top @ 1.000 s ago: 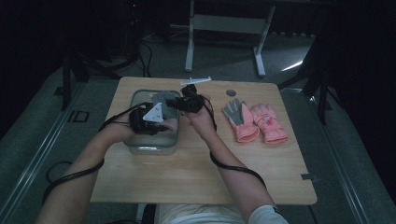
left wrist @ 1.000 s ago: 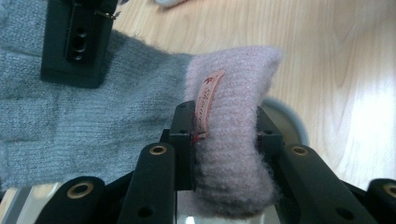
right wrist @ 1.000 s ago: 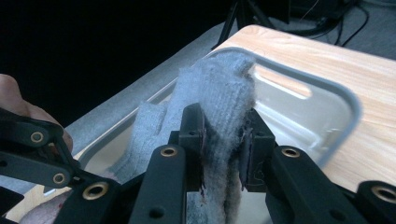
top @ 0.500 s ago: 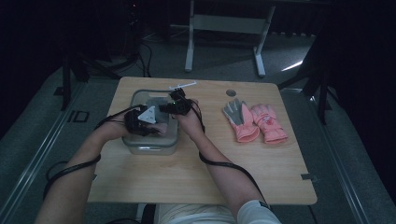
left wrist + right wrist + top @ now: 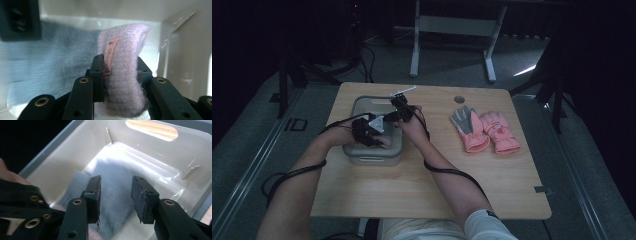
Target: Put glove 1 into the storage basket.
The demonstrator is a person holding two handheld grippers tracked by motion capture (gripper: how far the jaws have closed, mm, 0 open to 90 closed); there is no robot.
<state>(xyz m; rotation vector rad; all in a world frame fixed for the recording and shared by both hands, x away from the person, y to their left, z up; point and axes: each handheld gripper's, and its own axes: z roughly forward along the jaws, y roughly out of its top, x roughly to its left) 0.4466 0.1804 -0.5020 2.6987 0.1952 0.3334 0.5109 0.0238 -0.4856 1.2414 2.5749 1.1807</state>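
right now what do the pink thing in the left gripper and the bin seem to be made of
The pink cuff looks like soft knitted yarn: fuzzy ribbed surface with a sewn label, pinched by the left gripper. The bin looks like smooth, glossy plastic: pale inner walls catching highlights.

The high view is dimly lit: the room around the surface (image 5: 412,180) is sunk in near-black, and only the wooden top and a pale streak on the floor behind it are picked out by light from above. Fine detail there is softened by grain. The two gripper views are far brighter, washed by light reflected off the pale walls of the bin (image 5: 82,150), where glare is seen along the glossy corners. The grey knit (image 5: 117,195) is smeared by motion blur in both, while the pink knit (image 5: 125,62) and the black fingers (image 5: 98,75) nearest the lens are rendered fairly sharp
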